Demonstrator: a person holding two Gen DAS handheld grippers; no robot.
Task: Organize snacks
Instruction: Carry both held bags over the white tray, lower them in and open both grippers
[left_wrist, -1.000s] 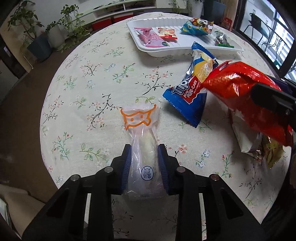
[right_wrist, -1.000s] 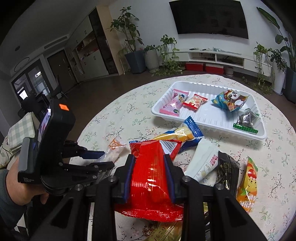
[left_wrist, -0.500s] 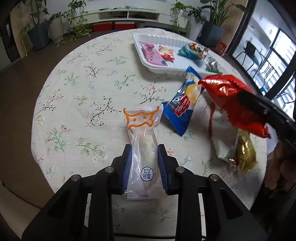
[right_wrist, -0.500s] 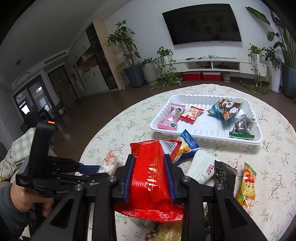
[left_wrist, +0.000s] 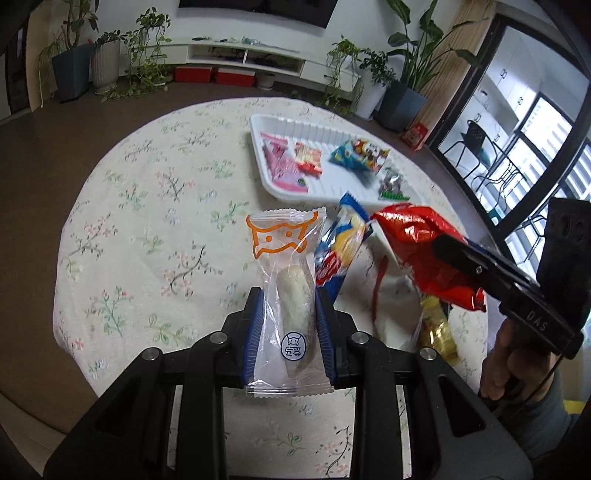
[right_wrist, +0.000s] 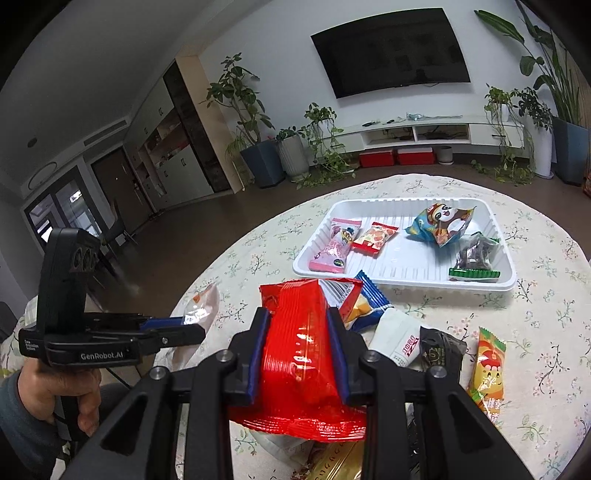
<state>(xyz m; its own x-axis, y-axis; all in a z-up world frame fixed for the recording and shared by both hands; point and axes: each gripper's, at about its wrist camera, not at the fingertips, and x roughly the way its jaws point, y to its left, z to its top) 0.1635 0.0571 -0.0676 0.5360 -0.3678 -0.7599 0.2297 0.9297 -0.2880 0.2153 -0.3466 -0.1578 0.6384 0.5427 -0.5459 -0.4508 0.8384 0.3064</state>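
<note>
Left tongs (left_wrist: 289, 328): narrow, closed on the clear packet (left_wrist: 288, 295); the packet is held by its lower half, above the desk (left_wrist: 147, 221).
Right tongs (right_wrist: 298, 350): narrow, closed on the red bag (right_wrist: 299, 354), which is held above the loose snacks.
Tray (right_wrist: 480, 284): seen ahead of both tongs, a little to the right of the left tongs; four snacks are already laid in it, and bare floor is left in the middle.
Step in hand: probably both snacks are being carried to the tray.
Advice: the two tongs should be kept apart on the way, and each snack should be lowered over a bare part of the tray before it is released, so nothing already inside is covered.
Packet axis: the long axis runs along the fingers of the left tongs; the end with the orange print points forward, toward the tray.
Red bag axis: it runs also along its tongs, with the crimped end forward.
</note>
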